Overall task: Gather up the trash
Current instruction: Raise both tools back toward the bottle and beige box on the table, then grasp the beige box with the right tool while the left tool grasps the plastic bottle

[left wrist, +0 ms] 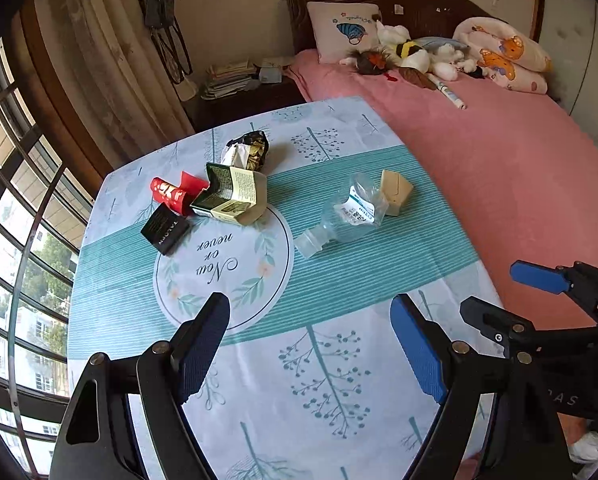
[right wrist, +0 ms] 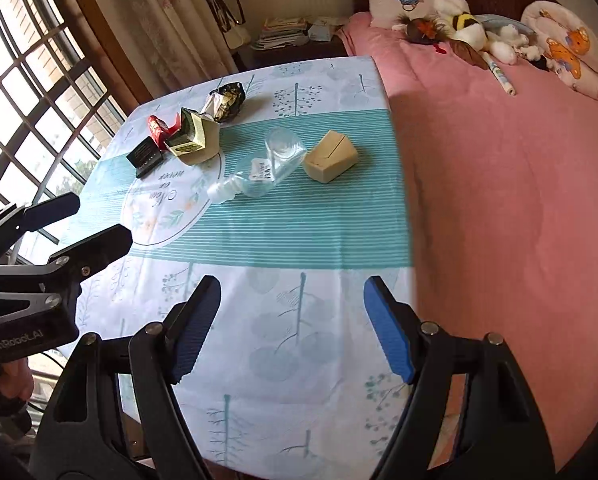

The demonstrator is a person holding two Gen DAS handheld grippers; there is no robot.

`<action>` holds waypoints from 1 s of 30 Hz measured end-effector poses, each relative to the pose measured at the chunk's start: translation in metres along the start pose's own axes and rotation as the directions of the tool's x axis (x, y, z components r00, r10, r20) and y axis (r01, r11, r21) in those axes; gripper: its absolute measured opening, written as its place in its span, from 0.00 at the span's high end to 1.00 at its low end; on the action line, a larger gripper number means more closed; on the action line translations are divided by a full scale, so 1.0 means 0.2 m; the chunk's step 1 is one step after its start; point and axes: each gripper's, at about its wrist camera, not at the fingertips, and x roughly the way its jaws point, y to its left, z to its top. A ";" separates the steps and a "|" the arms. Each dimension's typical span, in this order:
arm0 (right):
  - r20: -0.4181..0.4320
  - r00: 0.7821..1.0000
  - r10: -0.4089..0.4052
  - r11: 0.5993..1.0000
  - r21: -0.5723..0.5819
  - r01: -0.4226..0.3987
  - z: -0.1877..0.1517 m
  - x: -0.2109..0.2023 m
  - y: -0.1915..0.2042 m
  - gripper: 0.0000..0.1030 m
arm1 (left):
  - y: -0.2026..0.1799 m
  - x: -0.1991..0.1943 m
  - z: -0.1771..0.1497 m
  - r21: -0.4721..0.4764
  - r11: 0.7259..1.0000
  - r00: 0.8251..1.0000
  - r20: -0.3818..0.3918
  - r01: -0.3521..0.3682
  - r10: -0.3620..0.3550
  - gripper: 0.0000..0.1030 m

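Both grippers, left gripper (left wrist: 310, 344) and right gripper (right wrist: 292, 328), hover spread wide and empty above the near end of the desk (right wrist: 299, 240). Six pieces of trash lie farther along it: one clear bottle (right wrist: 265, 170) on its side, neck toward the left gripper, long axis diagonal; one beige box (right wrist: 330, 156); one green carton (left wrist: 231, 196); one red wrapper (left wrist: 171, 192); one black box (left wrist: 164, 229); one crumpled foil wrapper (left wrist: 248, 150).

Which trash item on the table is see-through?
The plastic bottle, lying on its side mid-table with a white label, its base against the beige box. The other pieces, clustered further left, are opaque card or foil.
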 end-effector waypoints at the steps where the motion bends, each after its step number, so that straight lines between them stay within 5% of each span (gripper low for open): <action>1: -0.009 1.000 0.000 1.000 -0.021 0.000 0.04 0.04 -0.05 0.30 | -0.04 0.07 0.04 -0.001 1.000 1.000 -0.010 -0.016 0.016 0.18; 11: -0.046 0.997 0.058 0.986 -0.154 -0.064 0.31 0.40 -0.33 0.30 | -0.25 0.64 0.26 -0.042 0.993 0.990 -0.097 -0.106 0.102 0.18; 23: -0.079 0.991 0.111 0.972 -0.201 -0.125 0.42 0.61 -0.40 0.30 | -0.30 0.79 0.37 -0.014 0.984 0.984 -0.042 -0.176 0.175 0.19; 30: -0.089 0.985 0.146 0.956 -0.245 -0.163 0.46 0.70 -0.34 0.30 | -0.29 0.84 0.43 -0.045 0.988 0.988 -0.051 -0.147 0.145 0.42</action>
